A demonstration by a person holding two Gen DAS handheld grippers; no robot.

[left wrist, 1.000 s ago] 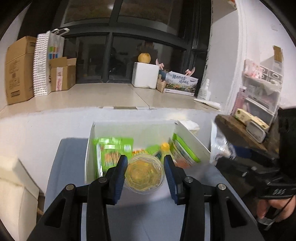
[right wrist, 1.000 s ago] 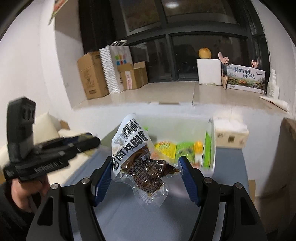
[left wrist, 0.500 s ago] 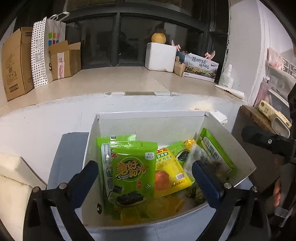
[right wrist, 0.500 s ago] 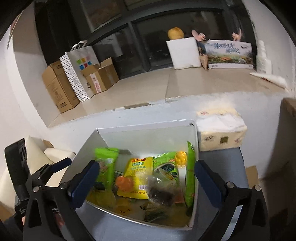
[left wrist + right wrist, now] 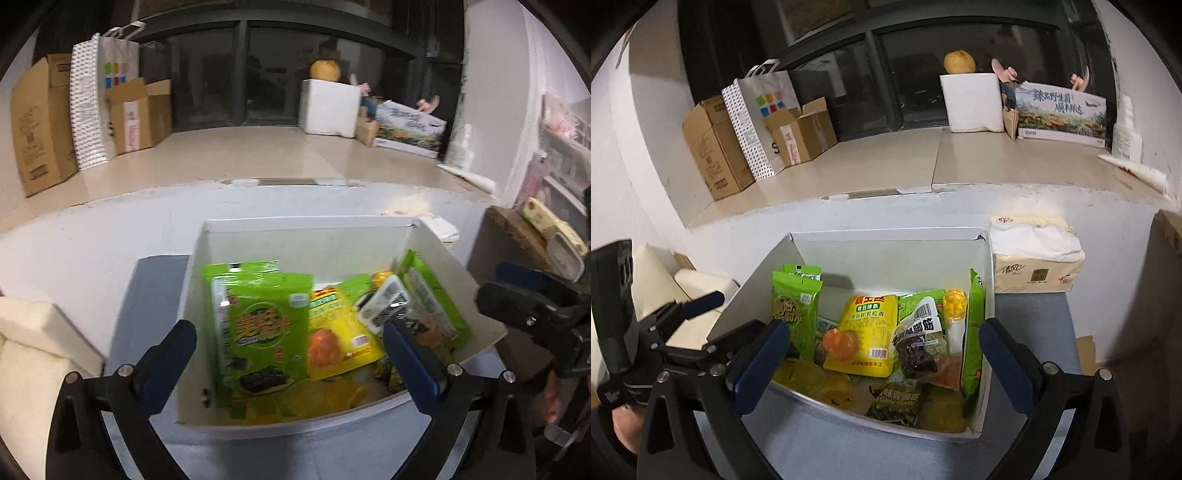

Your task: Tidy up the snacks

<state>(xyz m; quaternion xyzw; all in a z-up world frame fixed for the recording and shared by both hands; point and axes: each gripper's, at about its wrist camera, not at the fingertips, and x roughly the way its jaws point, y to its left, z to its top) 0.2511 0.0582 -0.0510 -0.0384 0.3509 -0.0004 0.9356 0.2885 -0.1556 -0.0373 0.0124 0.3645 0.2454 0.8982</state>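
Observation:
A white box [image 5: 306,240] [image 5: 890,247] on a grey table holds several snacks: green seaweed packs [image 5: 269,325] [image 5: 794,310], a yellow pack [image 5: 332,336] [image 5: 868,332], a clear pouch of dark meat [image 5: 919,343] [image 5: 388,306] and yellow jelly cups [image 5: 955,304]. My left gripper [image 5: 288,354] is open and empty over the box's near edge. My right gripper [image 5: 882,354] is open and empty over the box's near side. The left gripper also shows in the right wrist view [image 5: 701,332], the right one in the left wrist view [image 5: 524,295].
A tissue pack [image 5: 1034,266] stands right of the box. A white cushion [image 5: 37,347] lies to the left. A ledge behind carries cardboard boxes [image 5: 716,147], a paper bag [image 5: 757,118] and a white foam box [image 5: 971,99]. A brown shelf [image 5: 517,236] stands at the right.
A second ago my left gripper held a jelly cup and my right held the meat pouch. Both opened; both items now lie in the box. The grippers have since drawn slightly back.

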